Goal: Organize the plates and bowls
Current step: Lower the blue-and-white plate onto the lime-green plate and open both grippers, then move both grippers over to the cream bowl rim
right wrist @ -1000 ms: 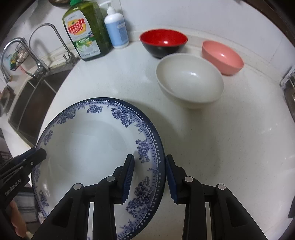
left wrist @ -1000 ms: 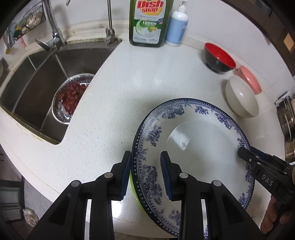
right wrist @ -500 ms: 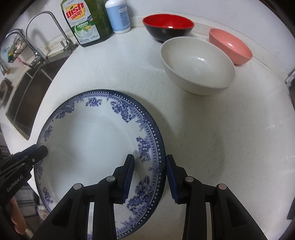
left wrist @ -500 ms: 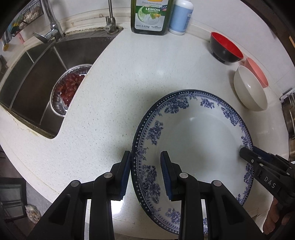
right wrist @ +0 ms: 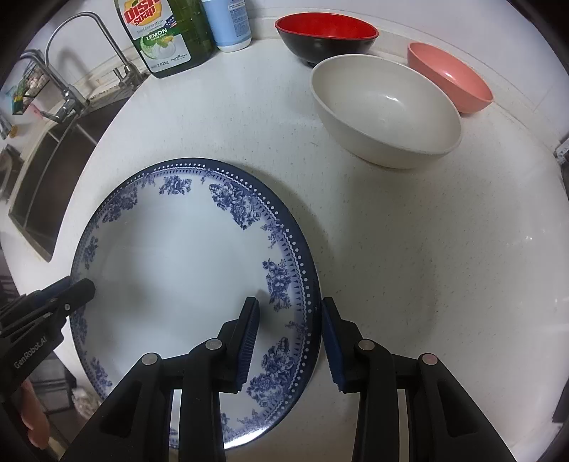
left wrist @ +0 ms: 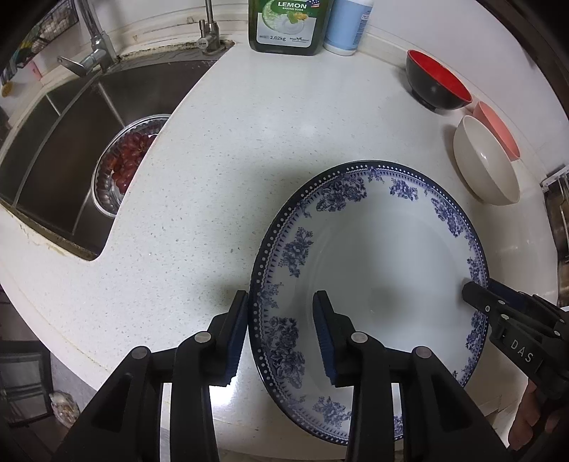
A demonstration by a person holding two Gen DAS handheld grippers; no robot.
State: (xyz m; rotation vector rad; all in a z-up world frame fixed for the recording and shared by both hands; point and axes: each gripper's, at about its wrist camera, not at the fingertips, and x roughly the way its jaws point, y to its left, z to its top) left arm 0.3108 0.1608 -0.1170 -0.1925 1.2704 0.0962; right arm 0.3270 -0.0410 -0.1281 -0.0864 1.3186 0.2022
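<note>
A large blue-and-white floral plate [left wrist: 373, 270] [right wrist: 185, 256] is held over the white counter. My left gripper [left wrist: 281, 330] straddles its left rim, jaws either side with a gap. My right gripper [right wrist: 290, 341] straddles its right rim the same way, and it shows in the left wrist view [left wrist: 498, 312]. The left gripper shows in the right wrist view [right wrist: 67, 295]. A cream bowl [right wrist: 386, 110] [left wrist: 487, 163], a pink bowl [right wrist: 450, 80] [left wrist: 498, 128] and a red-and-black bowl [right wrist: 327, 35] [left wrist: 435, 81] stand at the back right.
A steel sink [left wrist: 60, 142] at the left holds a metal colander of red fruit [left wrist: 124, 163]. A faucet [left wrist: 92, 42], a green dish soap bottle [right wrist: 163, 32] and a blue-white bottle [right wrist: 229, 23] stand along the back wall. The counter edge [left wrist: 71, 327] runs near me.
Both grippers and the plate have moved forward toward the bowls and the back wall. The green edge seen under the plate's left rim one second ago no longer shows.
</note>
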